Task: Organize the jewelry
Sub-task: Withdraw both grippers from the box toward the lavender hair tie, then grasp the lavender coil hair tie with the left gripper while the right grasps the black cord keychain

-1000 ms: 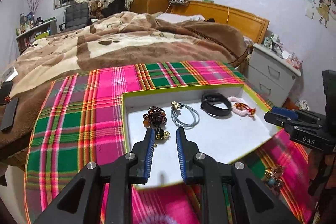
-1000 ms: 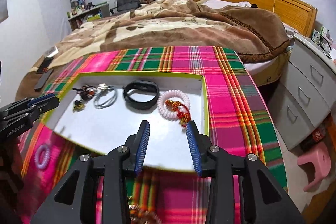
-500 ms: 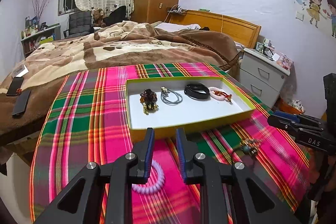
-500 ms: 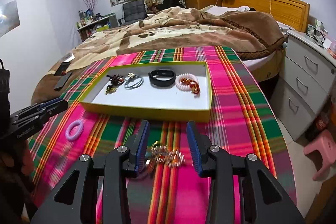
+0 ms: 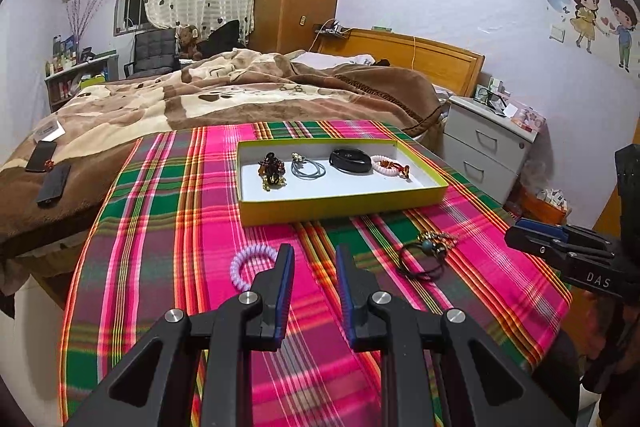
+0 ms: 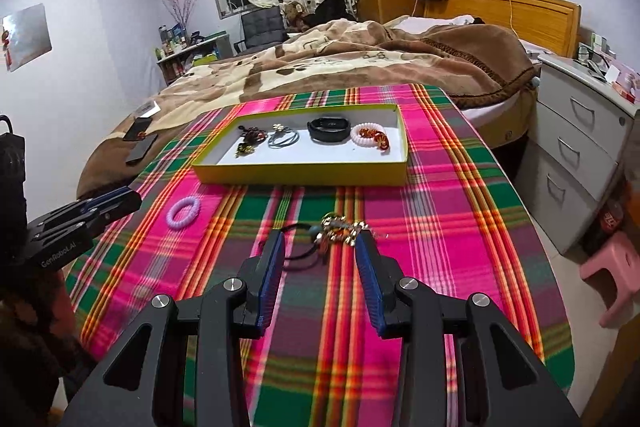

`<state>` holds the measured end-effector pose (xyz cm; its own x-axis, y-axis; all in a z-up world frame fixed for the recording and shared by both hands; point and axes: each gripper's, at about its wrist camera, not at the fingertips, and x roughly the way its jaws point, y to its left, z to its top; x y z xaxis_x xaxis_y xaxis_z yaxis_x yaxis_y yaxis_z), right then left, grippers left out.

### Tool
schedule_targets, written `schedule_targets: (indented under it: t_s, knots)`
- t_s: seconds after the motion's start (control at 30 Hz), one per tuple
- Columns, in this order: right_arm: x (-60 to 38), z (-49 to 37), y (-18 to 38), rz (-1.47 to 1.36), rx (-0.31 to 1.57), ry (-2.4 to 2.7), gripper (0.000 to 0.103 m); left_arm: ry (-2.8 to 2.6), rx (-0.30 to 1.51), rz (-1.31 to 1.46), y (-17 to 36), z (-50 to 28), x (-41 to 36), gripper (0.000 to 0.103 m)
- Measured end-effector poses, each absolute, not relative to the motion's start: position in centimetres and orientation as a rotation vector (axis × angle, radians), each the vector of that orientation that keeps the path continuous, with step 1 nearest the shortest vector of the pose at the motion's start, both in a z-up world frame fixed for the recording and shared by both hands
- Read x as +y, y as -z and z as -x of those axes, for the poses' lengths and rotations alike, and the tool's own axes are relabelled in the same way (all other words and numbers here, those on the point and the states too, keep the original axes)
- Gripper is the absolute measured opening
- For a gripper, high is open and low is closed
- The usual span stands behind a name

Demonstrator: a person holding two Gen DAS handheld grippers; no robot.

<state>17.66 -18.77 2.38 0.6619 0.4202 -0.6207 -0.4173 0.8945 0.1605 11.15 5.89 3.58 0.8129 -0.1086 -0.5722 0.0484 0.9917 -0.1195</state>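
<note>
A yellow-rimmed tray (image 5: 344,205) (image 6: 300,175) on the plaid cloth holds a dark beaded piece (image 5: 272,167), a grey hair tie (image 5: 307,169), a black band (image 5: 350,161) and a pink coil with red charm (image 5: 390,165). A lilac coil tie (image 5: 250,265) (image 6: 183,213) lies on the cloth just left of my open, empty left gripper (image 5: 314,263). A black cord with gold charms (image 5: 430,251) (image 6: 336,229) lies in front of the tray, just beyond my open, empty right gripper (image 6: 320,247).
The plaid-covered table (image 5: 160,227) stands against a bed with a brown blanket (image 5: 240,87). Grey drawers (image 6: 580,147) and a pink stool (image 6: 612,279) stand at the right. Phones (image 5: 48,171) lie on the bed at the left.
Both grippers pulled back and rose away from the tray. The lilac coil and the charm cord came into view on the cloth in front of them. Both stayed open.
</note>
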Motion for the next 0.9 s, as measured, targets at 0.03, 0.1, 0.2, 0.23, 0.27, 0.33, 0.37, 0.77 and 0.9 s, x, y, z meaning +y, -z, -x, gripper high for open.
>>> schedule_targets:
  t_s: [0.03,0.1,0.2,0.23,0.27,0.33,0.37,0.77,0.9]
  knots:
    - [-18.8,-17.3,-2.4,-0.005,0.701,-0.475,0.038,0.081,0.617,0.102,-3.5,-10.8,5.8,0.02]
    - [-18.7,-16.5,-2.5,0.0,0.697,-0.476,0.038,0.076,0.618,0.097,-3.5,-10.1,5.7,0.021]
    - [-18.6,-15.7,-2.4,0.002,0.697,-0.478,0.038,0.078,0.623,0.092,-3.3,-9.3,5.3,0.021]
    - [-18.6,-15.5,-2.5,0.003,0.698,-0.48,0.038,0.079,0.624,0.092,-3.2,-9.1,5.2,0.02]
    - [-18.5,-15.2,-2.4,0.006,0.698,-0.481,0.038,0.079,0.624,0.09,-3.2,-8.9,5.1,0.02]
    - [-18.5,-14.7,-2.3,0.01,0.699,-0.482,0.038,0.082,0.626,0.088,-3.1,-8.4,5.0,0.021]
    - [-18.5,-14.5,-2.3,0.012,0.7,-0.484,0.038,0.086,0.627,0.088,-3.0,-8.2,4.9,0.02]
    - [-18.4,-13.8,-2.3,0.019,0.697,-0.496,0.038,0.083,0.622,0.094,-3.1,-7.5,5.1,0.021]
    - [-18.2,-13.8,-2.2,0.02,0.699,-0.498,0.038,0.079,0.62,0.099,-3.1,-7.6,5.3,0.021]
